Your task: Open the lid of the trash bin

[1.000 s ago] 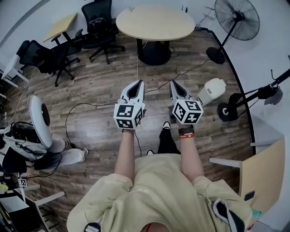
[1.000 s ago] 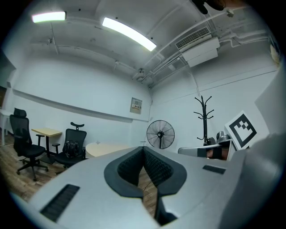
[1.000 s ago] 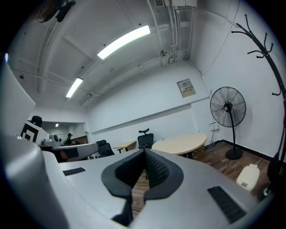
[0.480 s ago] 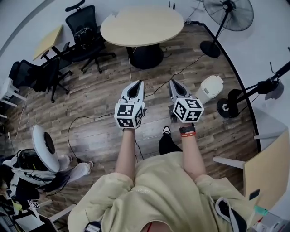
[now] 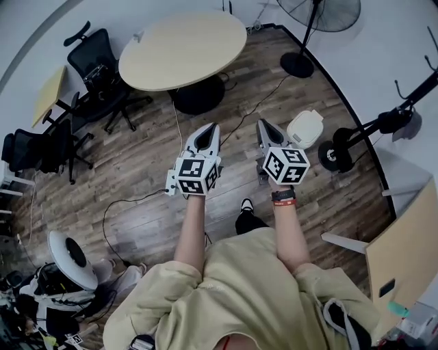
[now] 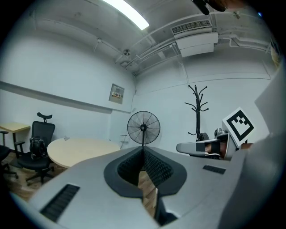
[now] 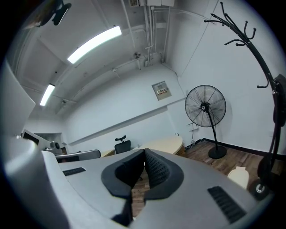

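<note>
A small cream trash bin (image 5: pixel 305 128) with its lid down stands on the wood floor, right of my right gripper (image 5: pixel 264 127) and a short way off; in the right gripper view the trash bin (image 7: pixel 238 177) shows low at the right. Both grippers are held out level in front of me, side by side. The left gripper (image 5: pixel 208 130) is shut with its tips together and nothing between them. The right gripper (image 7: pixel 144 154) is also shut and empty. Neither touches the bin.
A round beige table (image 5: pixel 181 49) stands ahead. A standing fan (image 5: pixel 311 20) is at the far right, a coat stand base (image 5: pixel 338 156) beside the bin. Black office chairs (image 5: pixel 99 72) stand at the left. A cable (image 5: pixel 248 113) runs across the floor.
The view has swung: the table, the fan and the bin have shifted left and nearer. Both grippers keep the same pose, shut, side by side.
</note>
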Demonstrator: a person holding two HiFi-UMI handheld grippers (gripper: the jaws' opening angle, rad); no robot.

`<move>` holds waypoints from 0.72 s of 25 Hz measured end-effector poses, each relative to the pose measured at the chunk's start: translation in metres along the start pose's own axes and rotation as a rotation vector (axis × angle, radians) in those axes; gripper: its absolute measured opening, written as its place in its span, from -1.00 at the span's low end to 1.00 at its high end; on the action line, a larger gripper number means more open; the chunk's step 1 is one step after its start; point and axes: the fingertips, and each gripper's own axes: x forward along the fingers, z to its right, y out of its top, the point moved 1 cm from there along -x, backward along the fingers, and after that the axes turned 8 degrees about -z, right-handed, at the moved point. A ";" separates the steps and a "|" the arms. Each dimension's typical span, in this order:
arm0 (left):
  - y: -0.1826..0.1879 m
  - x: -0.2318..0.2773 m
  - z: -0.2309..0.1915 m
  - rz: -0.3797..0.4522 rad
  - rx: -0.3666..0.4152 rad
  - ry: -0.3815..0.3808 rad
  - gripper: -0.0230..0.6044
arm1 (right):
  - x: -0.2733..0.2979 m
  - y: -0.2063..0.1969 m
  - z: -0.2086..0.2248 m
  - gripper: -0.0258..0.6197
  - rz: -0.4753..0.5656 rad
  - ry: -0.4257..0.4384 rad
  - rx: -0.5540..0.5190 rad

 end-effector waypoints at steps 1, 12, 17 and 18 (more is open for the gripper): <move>0.004 0.013 0.004 -0.002 0.003 -0.007 -0.85 | 0.003 0.004 0.012 -0.87 0.001 -0.007 0.006; 0.041 0.146 0.079 -0.022 0.070 -0.155 -0.85 | 0.004 0.058 0.138 -0.87 0.059 -0.102 0.048; 0.037 0.184 0.113 -0.041 0.102 -0.240 -0.85 | -0.007 0.059 0.176 -0.87 0.062 -0.164 0.068; 0.035 0.190 0.120 -0.046 0.115 -0.253 -0.85 | -0.009 0.057 0.182 -0.87 0.062 -0.176 0.075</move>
